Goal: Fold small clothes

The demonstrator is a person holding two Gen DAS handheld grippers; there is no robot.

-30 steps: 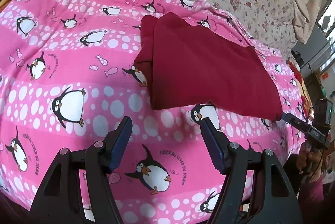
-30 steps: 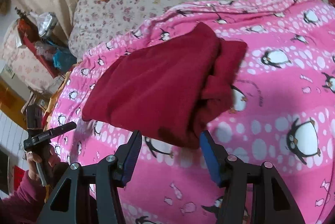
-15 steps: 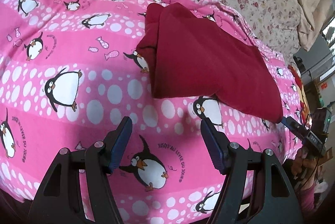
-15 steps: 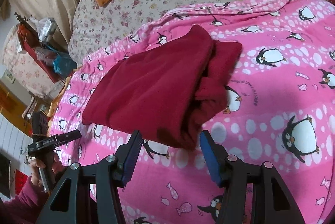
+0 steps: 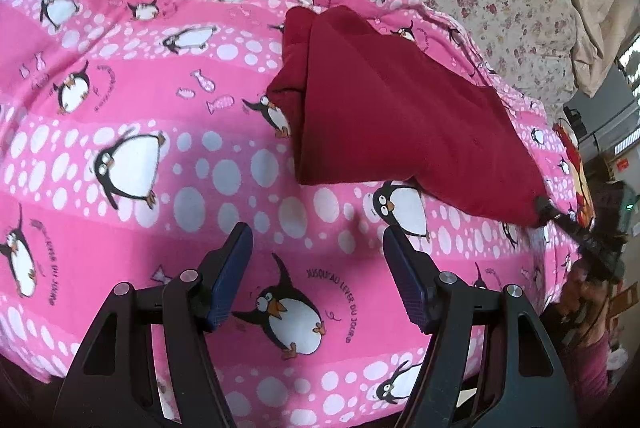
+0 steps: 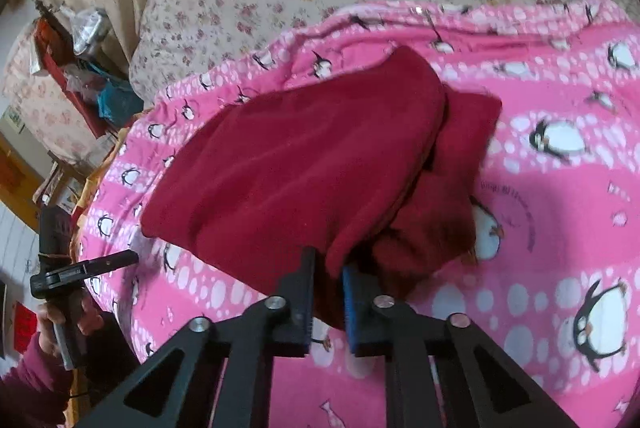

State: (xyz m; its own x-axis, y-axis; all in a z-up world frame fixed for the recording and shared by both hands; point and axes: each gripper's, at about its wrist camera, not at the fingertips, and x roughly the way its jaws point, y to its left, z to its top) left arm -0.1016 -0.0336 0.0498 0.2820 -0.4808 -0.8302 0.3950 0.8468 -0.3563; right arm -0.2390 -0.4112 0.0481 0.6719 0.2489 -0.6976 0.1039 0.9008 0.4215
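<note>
right tongs just clamped dark red fleece garment's 6 o'clock corner | left tongs wide, empty | fold can start

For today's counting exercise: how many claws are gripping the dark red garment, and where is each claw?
1. The right claw is shut on the near edge of the dark red garment. The left claw hangs open over the pink penguin blanket, short of the garment.
</note>
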